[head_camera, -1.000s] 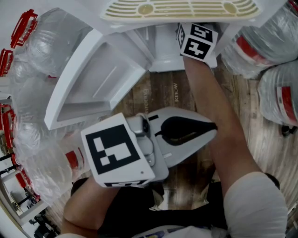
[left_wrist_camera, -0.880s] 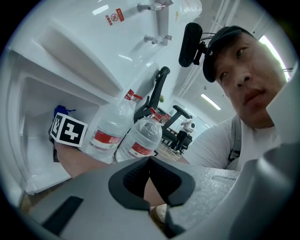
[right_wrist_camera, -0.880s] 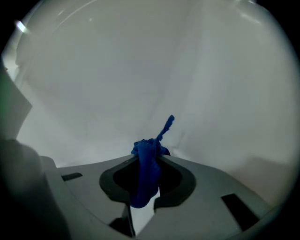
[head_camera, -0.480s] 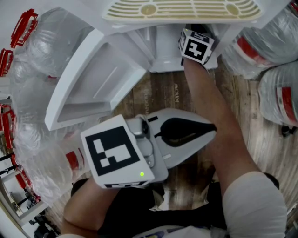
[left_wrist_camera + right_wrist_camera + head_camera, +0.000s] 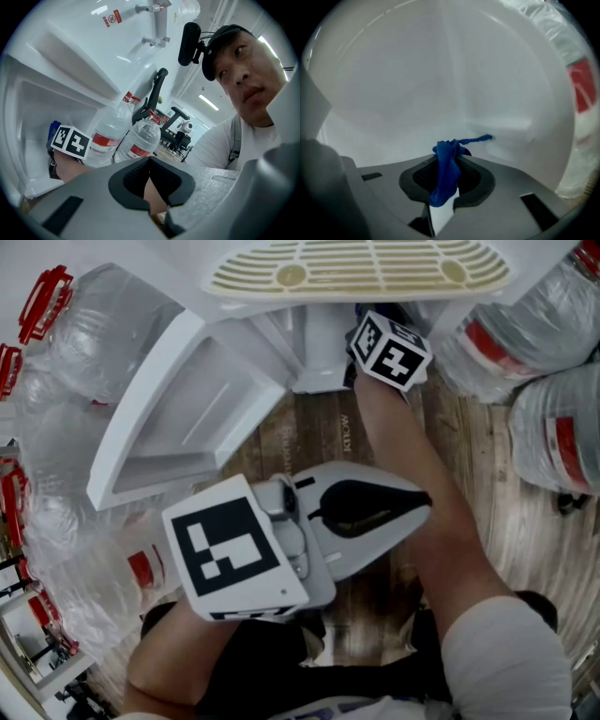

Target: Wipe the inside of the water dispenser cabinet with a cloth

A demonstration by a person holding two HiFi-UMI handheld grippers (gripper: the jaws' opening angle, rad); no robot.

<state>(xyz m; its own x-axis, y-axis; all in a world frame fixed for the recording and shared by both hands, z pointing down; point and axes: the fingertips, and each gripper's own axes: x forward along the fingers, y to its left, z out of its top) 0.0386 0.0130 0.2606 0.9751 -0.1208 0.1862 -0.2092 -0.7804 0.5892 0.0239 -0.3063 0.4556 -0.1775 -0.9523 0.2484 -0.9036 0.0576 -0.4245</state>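
Blue cloth (image 5: 443,180), pinched in the right claw (image 5: 451,165) inside the white cabinet (image 5: 417,84), offers only a thin tip forward, so pressing more of it flat seems wise; the left claw (image 5: 149,169), closed on nothing, idles outside.

A blue cloth (image 5: 445,174) pinched in the right tongs (image 5: 449,155), near the white cabinet wall (image 5: 417,84).
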